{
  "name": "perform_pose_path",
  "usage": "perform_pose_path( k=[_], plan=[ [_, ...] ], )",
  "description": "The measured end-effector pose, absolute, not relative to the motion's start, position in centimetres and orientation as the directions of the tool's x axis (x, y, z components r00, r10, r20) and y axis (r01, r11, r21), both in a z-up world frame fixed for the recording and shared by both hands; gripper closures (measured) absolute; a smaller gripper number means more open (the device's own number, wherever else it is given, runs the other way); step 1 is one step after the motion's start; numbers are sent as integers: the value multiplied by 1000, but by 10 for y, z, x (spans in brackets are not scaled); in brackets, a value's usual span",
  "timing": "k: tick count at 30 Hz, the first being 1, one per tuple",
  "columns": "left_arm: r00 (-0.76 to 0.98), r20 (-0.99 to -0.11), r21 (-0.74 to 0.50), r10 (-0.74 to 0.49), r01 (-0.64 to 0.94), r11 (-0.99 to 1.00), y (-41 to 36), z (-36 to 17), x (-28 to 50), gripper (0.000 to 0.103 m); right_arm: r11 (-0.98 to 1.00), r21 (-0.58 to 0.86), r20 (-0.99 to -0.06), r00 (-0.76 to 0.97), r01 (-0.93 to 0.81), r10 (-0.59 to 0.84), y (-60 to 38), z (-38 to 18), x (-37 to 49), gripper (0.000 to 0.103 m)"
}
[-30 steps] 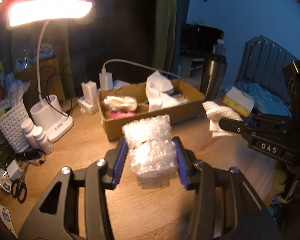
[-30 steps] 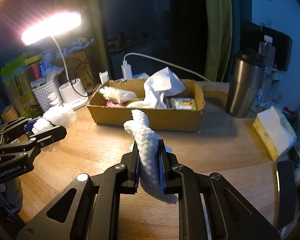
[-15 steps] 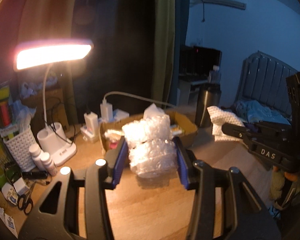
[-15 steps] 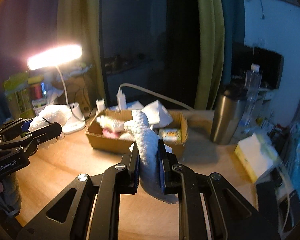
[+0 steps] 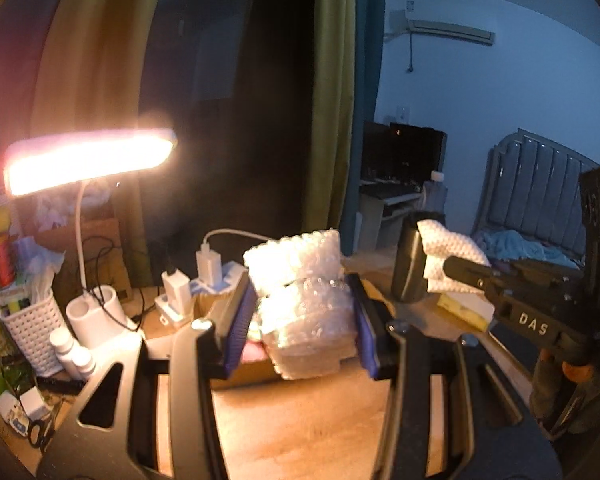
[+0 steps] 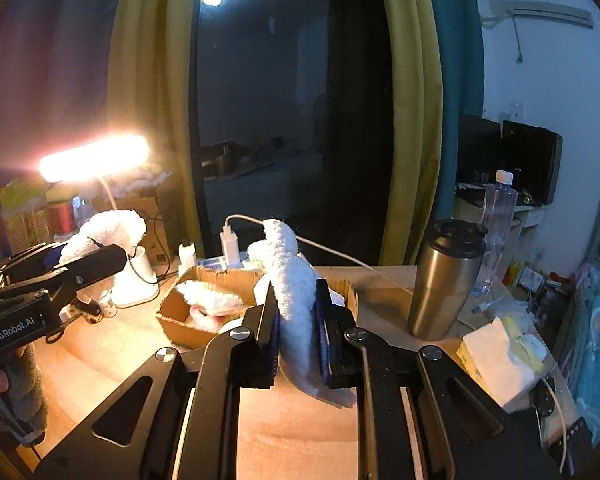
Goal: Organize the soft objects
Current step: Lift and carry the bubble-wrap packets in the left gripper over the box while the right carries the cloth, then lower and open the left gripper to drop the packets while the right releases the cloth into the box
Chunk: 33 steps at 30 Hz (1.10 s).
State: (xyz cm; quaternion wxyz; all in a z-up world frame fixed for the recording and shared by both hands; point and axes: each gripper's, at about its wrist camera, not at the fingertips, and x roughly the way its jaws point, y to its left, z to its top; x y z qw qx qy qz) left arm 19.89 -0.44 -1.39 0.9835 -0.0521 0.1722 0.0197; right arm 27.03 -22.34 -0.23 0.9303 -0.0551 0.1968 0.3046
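Observation:
My left gripper [image 5: 302,320] is shut on a wad of clear bubble wrap [image 5: 304,304] and holds it in the air, in front of the cardboard box [image 5: 244,372]. My right gripper [image 6: 298,332] is shut on a white textured cloth [image 6: 292,280] that stands up between its fingers and hangs below them. The box [image 6: 188,320] holds white soft items and something pink. In the left wrist view the right gripper [image 5: 472,270] with the cloth [image 5: 448,248] is at the right. In the right wrist view the left gripper [image 6: 92,256] with its bubble wrap [image 6: 108,228] is at the left.
A lit desk lamp [image 5: 88,160] stands at the left with a white basket [image 5: 32,328], small bottles [image 5: 72,348], chargers [image 5: 208,268] and scissors [image 5: 40,432]. A steel tumbler [image 6: 444,276], a water bottle [image 6: 496,216] and a tissue pack [image 6: 500,360] are at the right on the wooden table [image 6: 296,432].
Both grippers have risen and tilted upward with their loads, so the box and table sit lower in both views. Both grips are unchanged.

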Motion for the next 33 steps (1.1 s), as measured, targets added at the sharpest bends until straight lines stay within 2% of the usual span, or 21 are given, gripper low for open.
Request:
perform_pose_path(
  k=[14, 33],
  plan=[
    [953, -301, -99, 37, -70, 993, 4, -10, 254, 57, 808, 32, -379, 741, -588, 554, -212, -7, 316, 86],
    [912, -410, -114, -7, -43, 993, 1, -64, 324, 57, 790, 88, -472, 673, -607, 570, -189, -57, 377, 86]
  ],
)
